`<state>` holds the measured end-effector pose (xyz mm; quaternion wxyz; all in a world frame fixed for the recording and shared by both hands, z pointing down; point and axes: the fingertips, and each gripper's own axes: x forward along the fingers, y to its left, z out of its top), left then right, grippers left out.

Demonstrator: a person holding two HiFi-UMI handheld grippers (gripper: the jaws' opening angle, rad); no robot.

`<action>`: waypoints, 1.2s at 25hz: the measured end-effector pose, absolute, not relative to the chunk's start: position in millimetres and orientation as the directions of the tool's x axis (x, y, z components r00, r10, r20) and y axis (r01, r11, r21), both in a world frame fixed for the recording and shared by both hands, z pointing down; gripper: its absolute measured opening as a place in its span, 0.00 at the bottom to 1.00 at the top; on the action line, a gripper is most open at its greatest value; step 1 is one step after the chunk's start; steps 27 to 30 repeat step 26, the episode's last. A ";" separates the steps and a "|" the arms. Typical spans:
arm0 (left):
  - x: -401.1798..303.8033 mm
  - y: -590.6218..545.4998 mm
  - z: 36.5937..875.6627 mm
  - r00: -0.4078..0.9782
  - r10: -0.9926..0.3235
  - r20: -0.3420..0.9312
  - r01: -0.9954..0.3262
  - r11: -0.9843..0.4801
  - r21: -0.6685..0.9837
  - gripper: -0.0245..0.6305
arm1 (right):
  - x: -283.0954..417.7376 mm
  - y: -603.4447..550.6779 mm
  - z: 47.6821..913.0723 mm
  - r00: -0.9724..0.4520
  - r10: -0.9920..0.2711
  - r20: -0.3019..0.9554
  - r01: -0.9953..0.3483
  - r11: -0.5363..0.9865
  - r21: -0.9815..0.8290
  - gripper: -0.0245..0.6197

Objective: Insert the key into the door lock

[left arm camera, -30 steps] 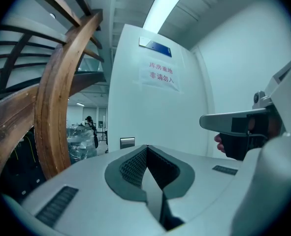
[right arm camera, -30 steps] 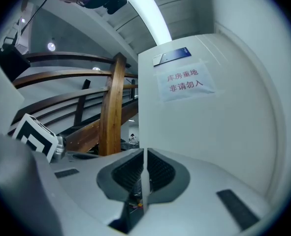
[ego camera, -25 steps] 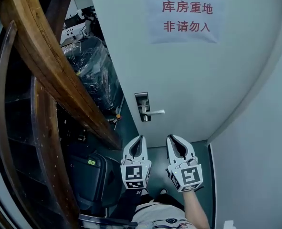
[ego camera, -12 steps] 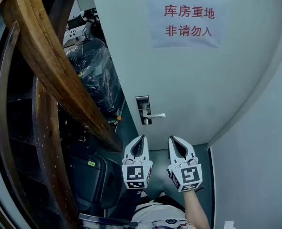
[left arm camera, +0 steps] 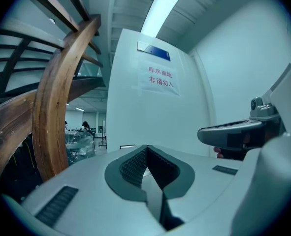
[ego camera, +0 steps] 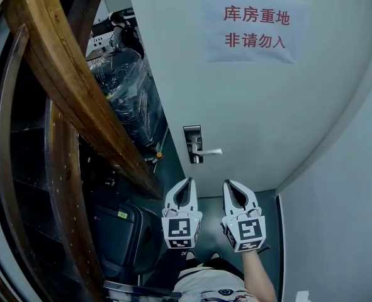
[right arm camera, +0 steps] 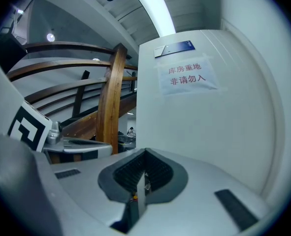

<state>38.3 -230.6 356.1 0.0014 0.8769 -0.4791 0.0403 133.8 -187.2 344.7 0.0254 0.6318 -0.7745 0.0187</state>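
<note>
– fingers [right arm camera: 128, 173] of the right gripper [right arm camera: 145, 152]: how do they stand?
– pressed together on a thin silver key [right arm camera: 144, 183], which stands upright in the cleft between the ribbed pads.
– and the left gripper [left arm camera: 146, 147]?
– its fingers meet at the tips, with nothing between them.
– where is the door lock?
– in the head view the door lock [ego camera: 192, 145] is a dark plate near the left edge of the white door [ego camera: 267, 118]. a silver lever handle [ego camera: 212, 151] sticks out from it to the right. both grippers sit below it, side by side and pointing up toward it, well apart from it.
– what else shows?
– a paper sign [ego camera: 255, 27] with red characters hangs high on the door. a curved wooden stair rail [ego camera: 66, 87] sweeps down on the left, and plastic-wrapped goods [ego camera: 129, 87] lie past the door's edge.
</note>
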 end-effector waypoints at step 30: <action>24.3 -243.8 359.4 0.520 -0.850 0.077 -0.851 -0.524 -0.041 0.04 | 129.7 -197.1 352.7 -0.189 -0.979 0.076 -0.982 0.187 -0.024 0.05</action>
